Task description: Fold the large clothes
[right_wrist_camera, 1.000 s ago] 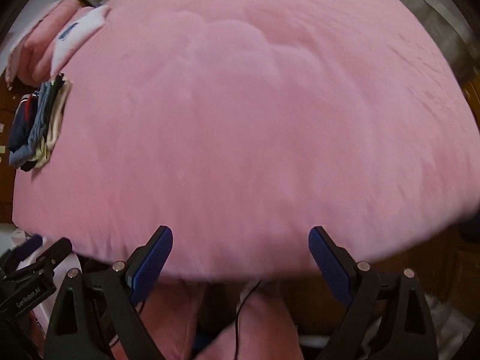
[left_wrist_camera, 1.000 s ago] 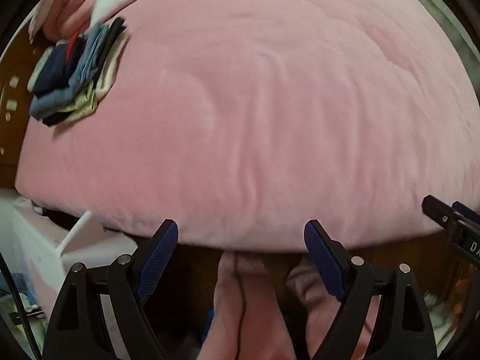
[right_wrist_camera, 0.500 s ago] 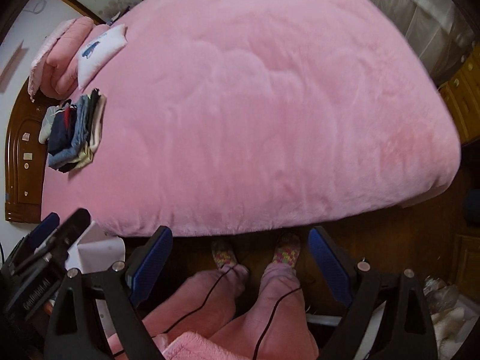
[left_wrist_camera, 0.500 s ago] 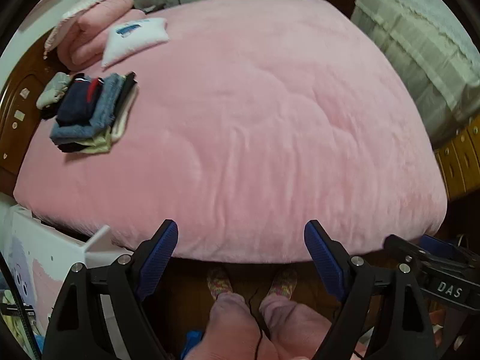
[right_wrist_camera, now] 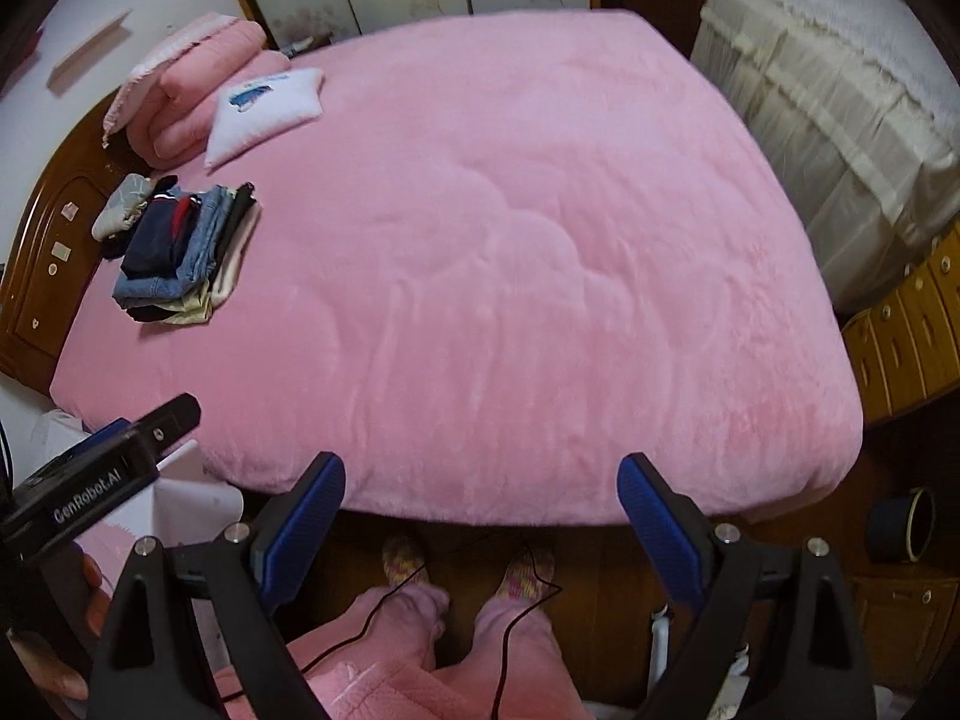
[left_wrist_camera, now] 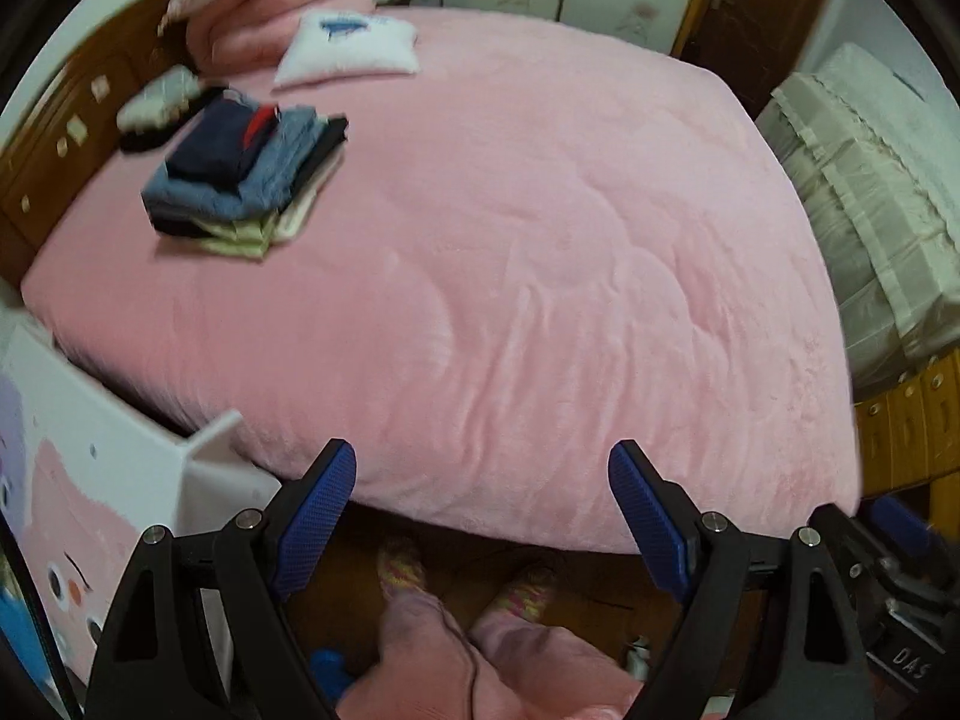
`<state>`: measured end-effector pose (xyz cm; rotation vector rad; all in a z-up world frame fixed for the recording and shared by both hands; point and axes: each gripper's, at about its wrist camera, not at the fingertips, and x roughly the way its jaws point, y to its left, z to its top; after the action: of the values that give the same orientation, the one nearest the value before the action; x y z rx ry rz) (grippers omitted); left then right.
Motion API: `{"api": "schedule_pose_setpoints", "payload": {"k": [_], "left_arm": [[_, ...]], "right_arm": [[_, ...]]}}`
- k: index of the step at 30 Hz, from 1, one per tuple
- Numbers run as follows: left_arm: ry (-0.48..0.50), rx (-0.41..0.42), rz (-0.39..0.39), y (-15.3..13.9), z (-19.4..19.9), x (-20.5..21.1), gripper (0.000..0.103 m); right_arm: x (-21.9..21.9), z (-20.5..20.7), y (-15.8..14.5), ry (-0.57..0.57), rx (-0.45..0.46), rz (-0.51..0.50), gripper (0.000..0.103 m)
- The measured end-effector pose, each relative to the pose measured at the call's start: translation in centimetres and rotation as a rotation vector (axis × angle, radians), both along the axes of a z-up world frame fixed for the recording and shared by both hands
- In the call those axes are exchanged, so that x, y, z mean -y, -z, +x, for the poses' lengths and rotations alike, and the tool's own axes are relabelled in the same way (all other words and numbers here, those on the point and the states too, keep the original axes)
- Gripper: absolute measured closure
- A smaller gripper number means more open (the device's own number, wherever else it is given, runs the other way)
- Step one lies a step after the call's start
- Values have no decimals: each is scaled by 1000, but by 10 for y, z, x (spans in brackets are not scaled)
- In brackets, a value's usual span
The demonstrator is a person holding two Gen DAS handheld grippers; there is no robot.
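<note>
Pink bed [right_wrist_camera: 510,276] fills room, folded clothes stack [right_wrist_camera: 180,264] near headboard [right_wrist_camera: 42,252].

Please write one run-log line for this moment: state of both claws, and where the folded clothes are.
left claw: open, empty | right claw: open, empty | folded clothes stack: on pink bed, near headboard | no garment held

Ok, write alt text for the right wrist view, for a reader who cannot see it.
A wide pink bed cover fills the view, with a stack of folded clothes near its left edge, below a white pillow and rolled pink bedding. The right claw is open and empty above the bed's near edge, over the person's pink trousers and patterned socks; the left claw shows at lower left.
</note>
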<state>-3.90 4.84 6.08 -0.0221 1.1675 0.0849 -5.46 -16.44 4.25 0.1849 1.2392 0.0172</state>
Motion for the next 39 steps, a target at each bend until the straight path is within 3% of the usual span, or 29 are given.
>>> {"api": "schedule_pose_setpoints", "payload": {"k": [3,13,18,21,29,39], "left_arm": [[42,4,18,5,-1,1,18],[87,92,46,-15,3,6,18],[105,93,64,-17,7,12,18],[124,89,79,-17,7,18,17],[118,68,80,-13,10,23,1],[137,53,90,-7,14,30,1]], "right_arm": [[-11,-3,5,-11,18,-44,10],[-12,2,12,69,25,3,10],[-19,6,11,66,39,-13,10],[-20,7,11,65,35,-11,0],[-18,12,14,66,24,-10,0],[-7,13,18,90,21,-7,0]]}}
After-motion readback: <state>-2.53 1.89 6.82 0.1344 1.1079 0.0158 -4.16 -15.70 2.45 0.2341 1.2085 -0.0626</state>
